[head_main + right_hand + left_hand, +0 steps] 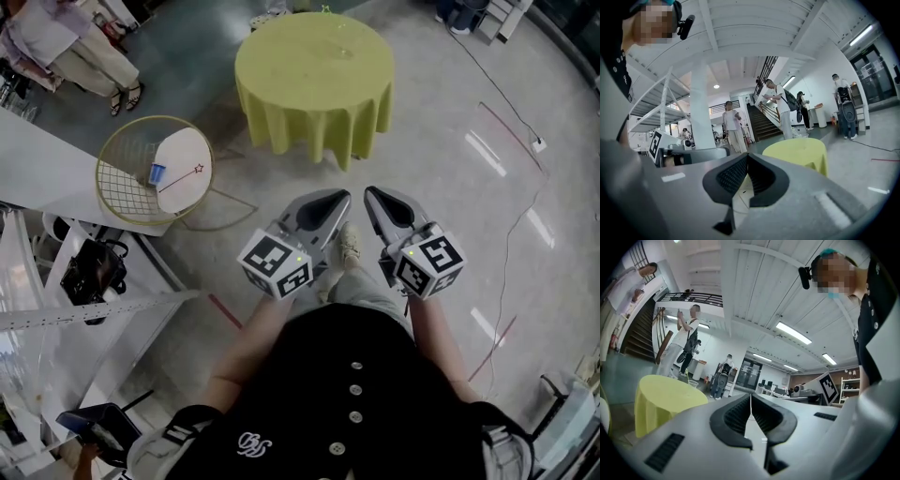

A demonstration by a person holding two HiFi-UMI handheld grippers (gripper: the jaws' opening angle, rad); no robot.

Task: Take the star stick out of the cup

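A round table draped in smooth yellow cloth stands far ahead on a glossy grey floor. Far left, a gold wire stand carries a small blue cup and the thin, red-tipped star stick; whether the stick sits in the cup is too small to tell. Near, the left gripper and right gripper, grey with ribbed black pads, are both closed and empty.

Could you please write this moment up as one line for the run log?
left gripper: shut, empty | right gripper: shut, empty | star stick: by blue cup, untouched, far left | yellow table: ahead
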